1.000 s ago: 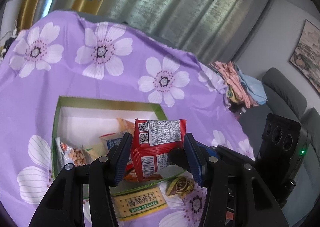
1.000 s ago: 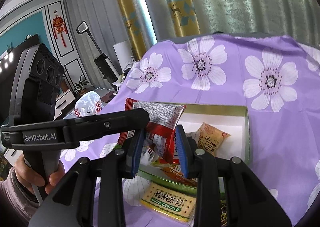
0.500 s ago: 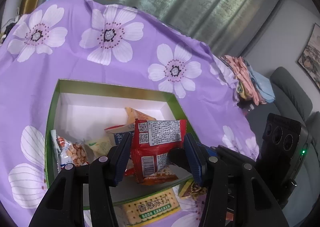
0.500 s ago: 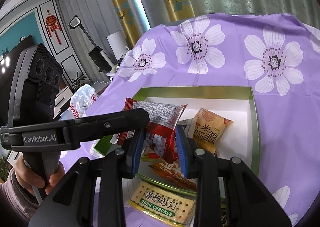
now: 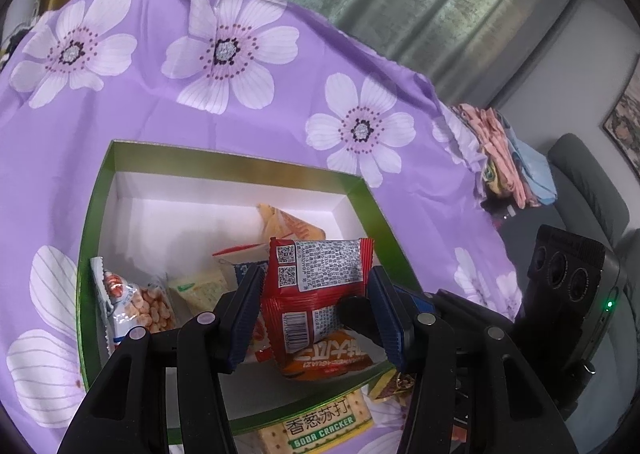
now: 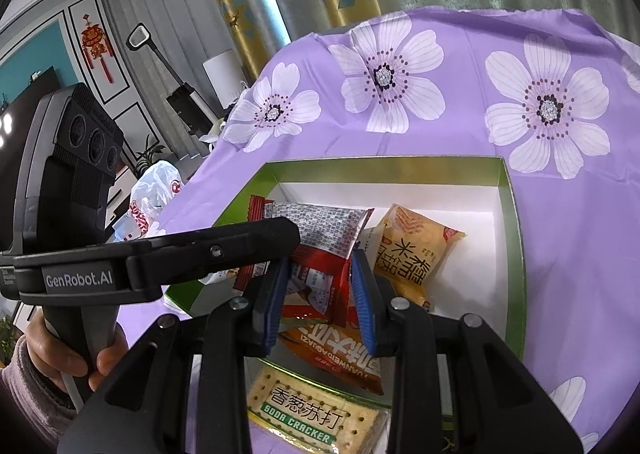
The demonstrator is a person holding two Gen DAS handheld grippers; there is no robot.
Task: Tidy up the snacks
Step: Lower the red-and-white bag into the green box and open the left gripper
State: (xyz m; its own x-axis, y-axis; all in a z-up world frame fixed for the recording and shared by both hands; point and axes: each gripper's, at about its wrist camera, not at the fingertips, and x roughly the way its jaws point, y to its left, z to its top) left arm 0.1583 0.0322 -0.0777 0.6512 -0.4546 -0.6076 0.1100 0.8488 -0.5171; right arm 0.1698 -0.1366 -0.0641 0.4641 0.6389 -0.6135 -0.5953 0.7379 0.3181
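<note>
Both grippers hold one red snack packet (image 5: 316, 286) with a white printed panel, above the green-rimmed white box (image 5: 224, 161). My left gripper (image 5: 316, 310) is shut on its sides. My right gripper (image 6: 320, 290) is shut on the same packet (image 6: 320, 230) from the other side. In the box lie an orange packet (image 6: 412, 250), a peanut bag (image 5: 136, 306), a pale green packet (image 5: 196, 286) and an orange-red packet (image 6: 336, 350). A soda cracker pack (image 6: 316, 414) lies on the cloth in front of the box.
The purple flowered cloth (image 5: 200, 53) covers the table. Folded clothes (image 5: 508, 149) lie at its far right edge, by a grey sofa (image 5: 588, 181). A small gold wrapper (image 5: 396, 382) lies next to the cracker pack. A plastic bag (image 6: 152, 201) sits beyond the left edge.
Both grippers have carried the red packet forward from the box's near rim to over its inside. The box now fills more of both views.
</note>
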